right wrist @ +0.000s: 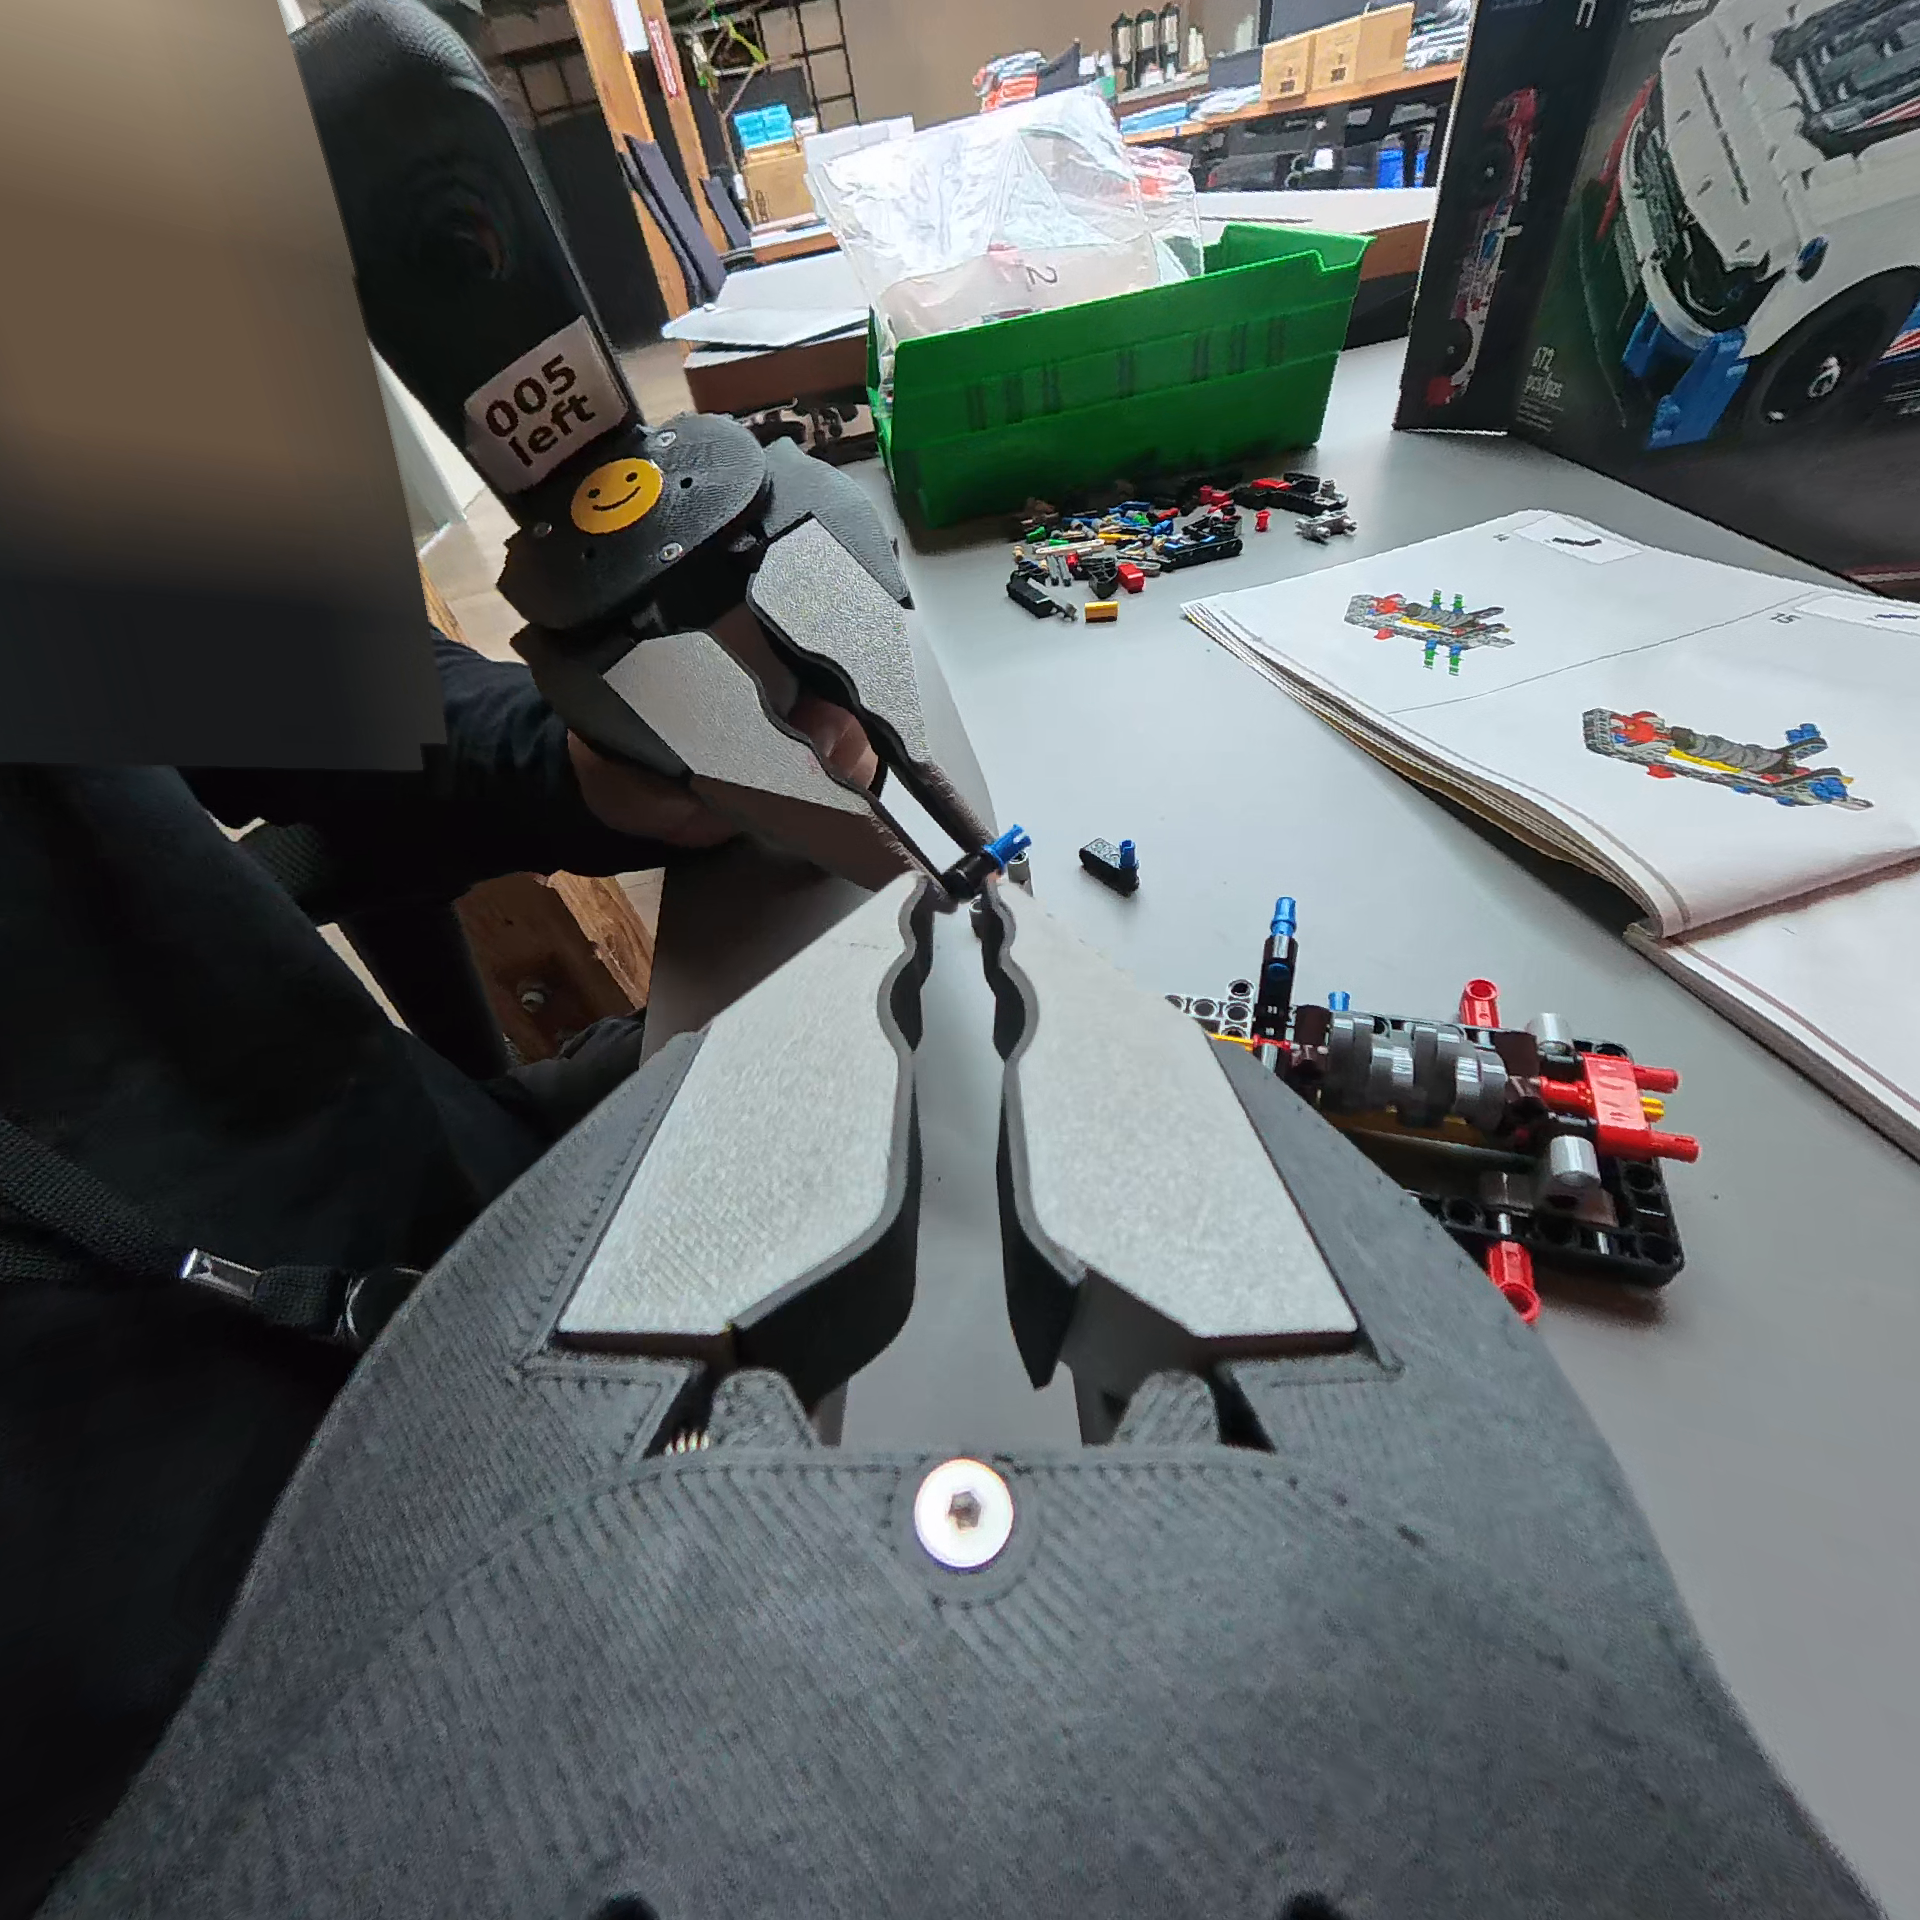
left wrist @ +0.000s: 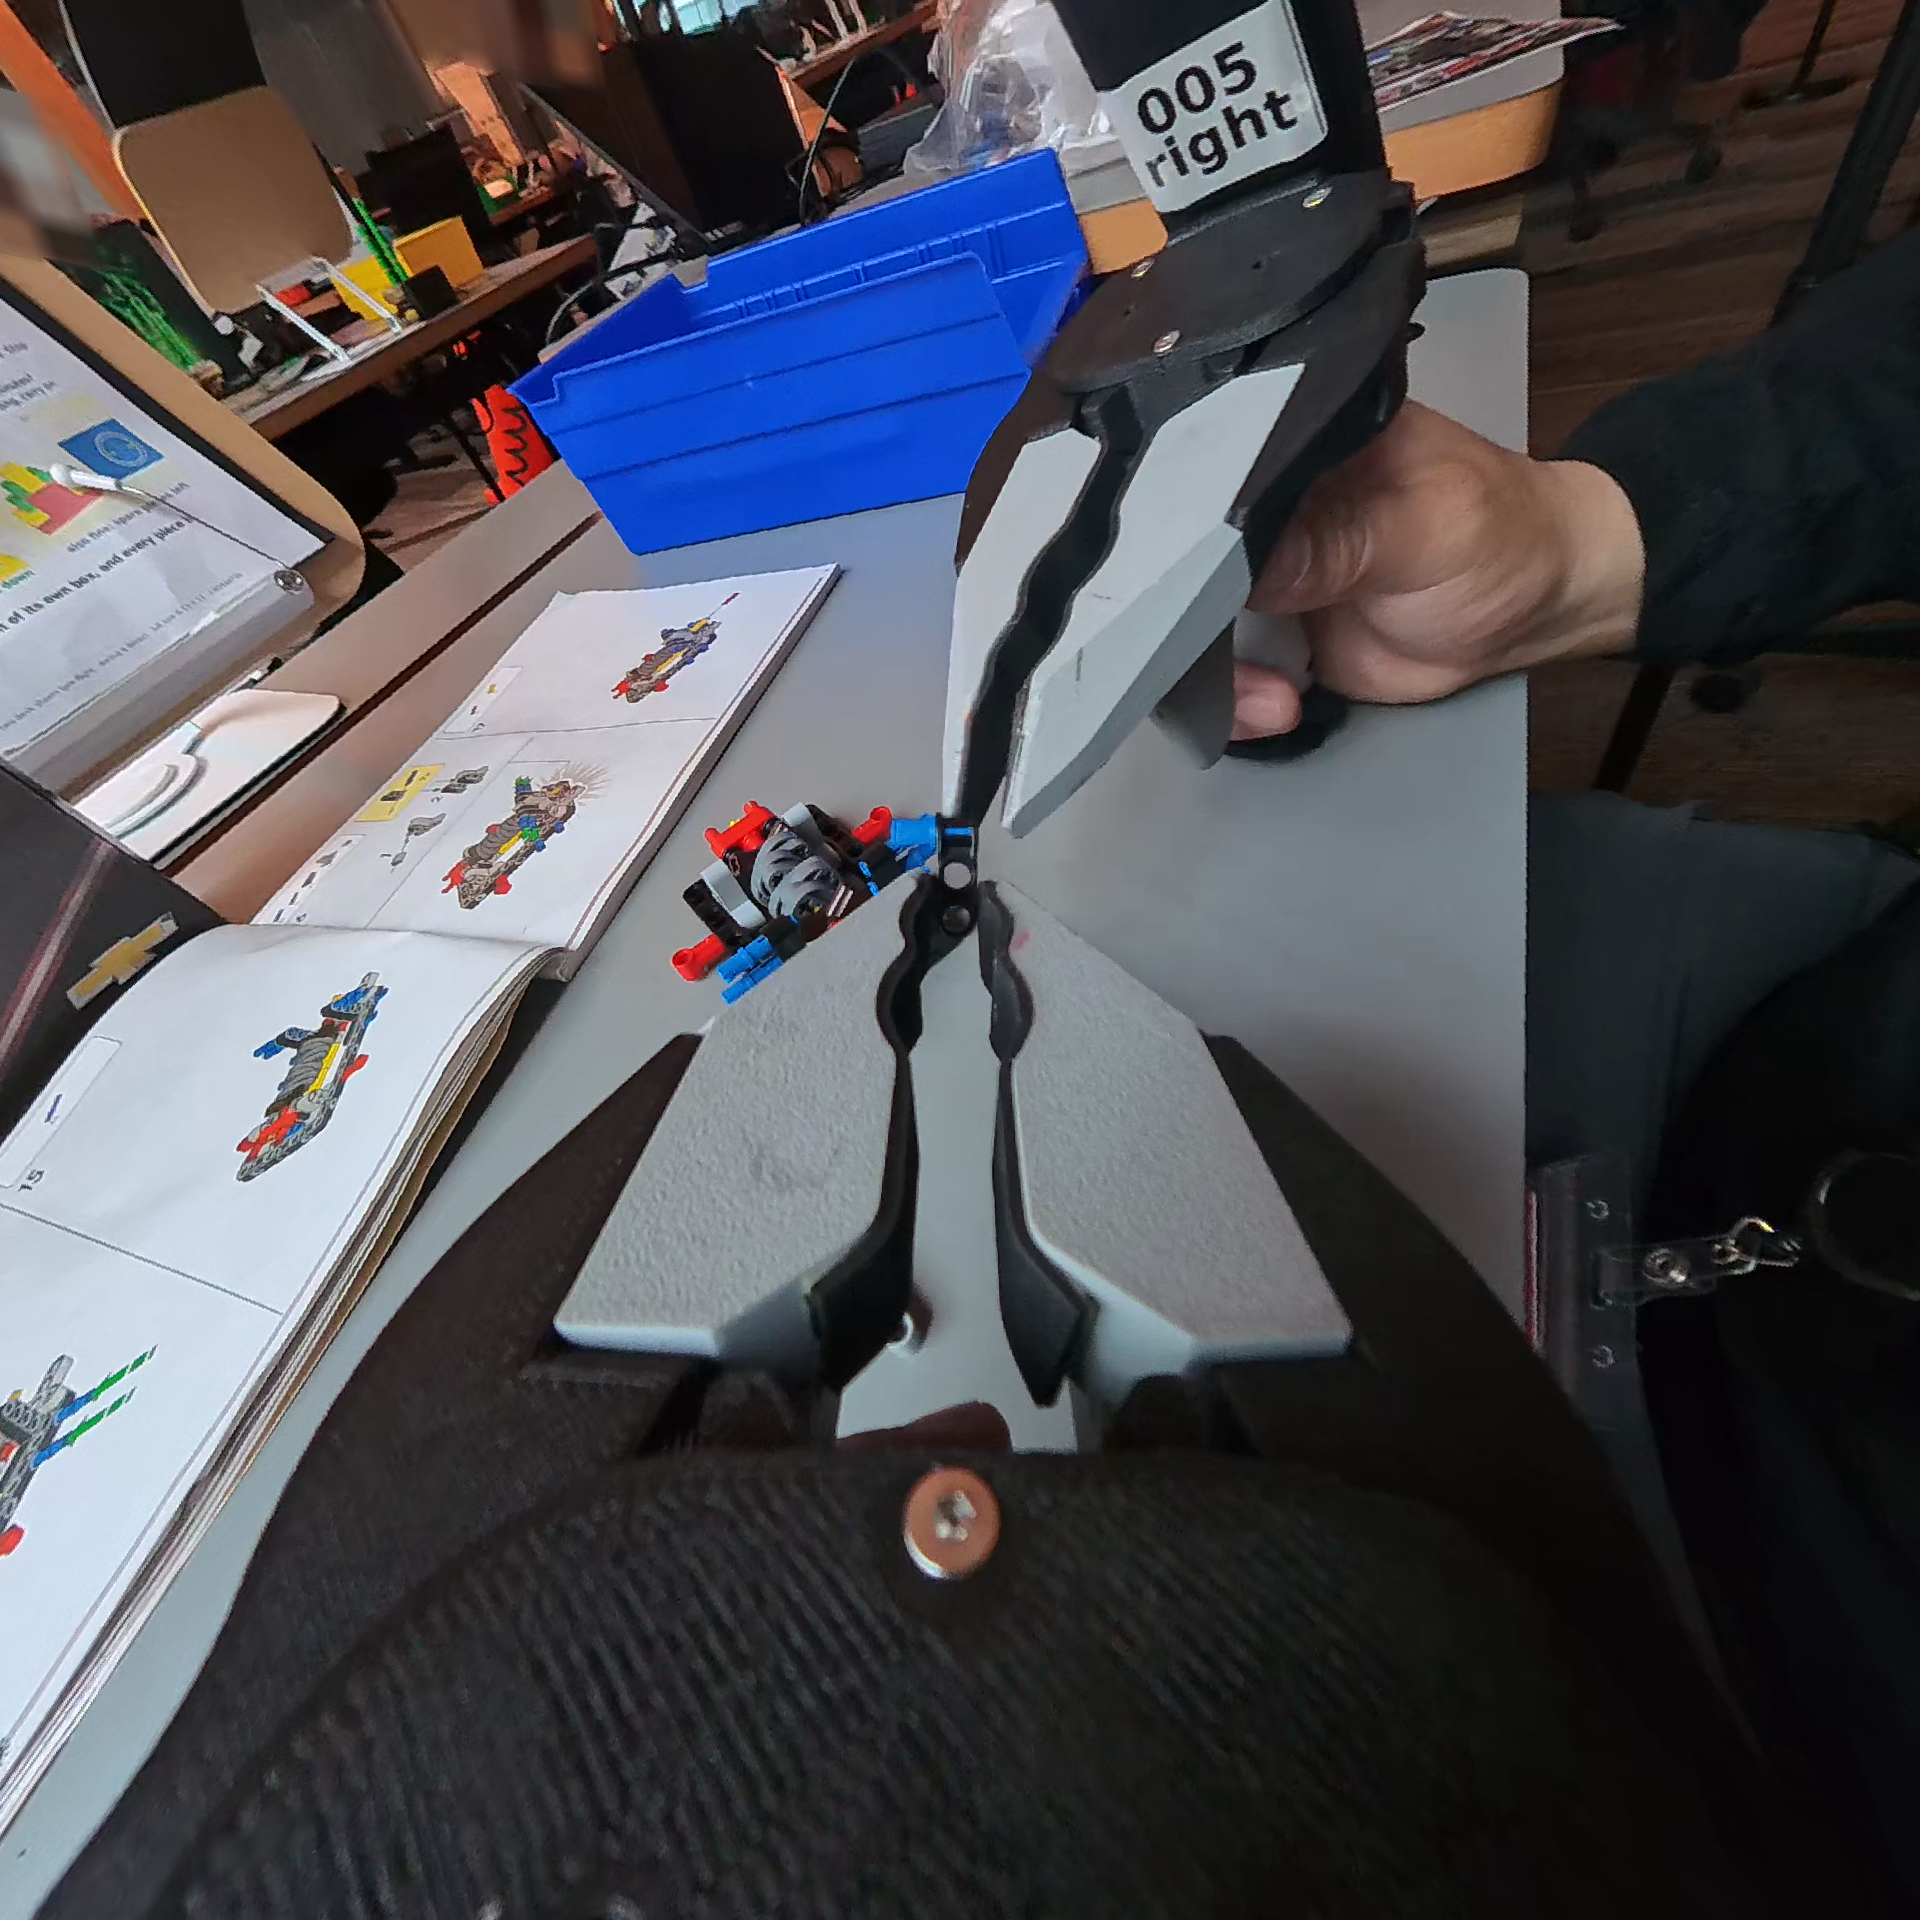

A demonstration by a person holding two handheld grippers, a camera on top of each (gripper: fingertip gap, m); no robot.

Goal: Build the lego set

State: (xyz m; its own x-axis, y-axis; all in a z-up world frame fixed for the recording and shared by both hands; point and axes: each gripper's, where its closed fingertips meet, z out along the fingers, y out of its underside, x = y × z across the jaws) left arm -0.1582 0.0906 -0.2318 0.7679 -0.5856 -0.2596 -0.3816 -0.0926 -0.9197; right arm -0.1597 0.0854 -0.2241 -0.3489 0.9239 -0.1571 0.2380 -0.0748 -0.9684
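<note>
I see a grey table (right wrist: 1195,727) under me. Behind it stand wooden desks (left wrist: 416,322) and shelves (right wrist: 1299,88), over a brown wood floor (left wrist: 1662,343).

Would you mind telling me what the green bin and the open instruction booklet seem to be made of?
The green bin looks like moulded rigid plastic: uniform colour, ribbed walls, slight sheen. The open instruction booklet appears to be matte printed paper: thin stacked page edges curving at the spine, with no glare.

Each camera sits close behind its own gripper, looking along the fingers just above the table (left wrist: 1299,987). They face each other; both see the model (left wrist: 790,883) and booklet (right wrist: 1662,717).
</note>
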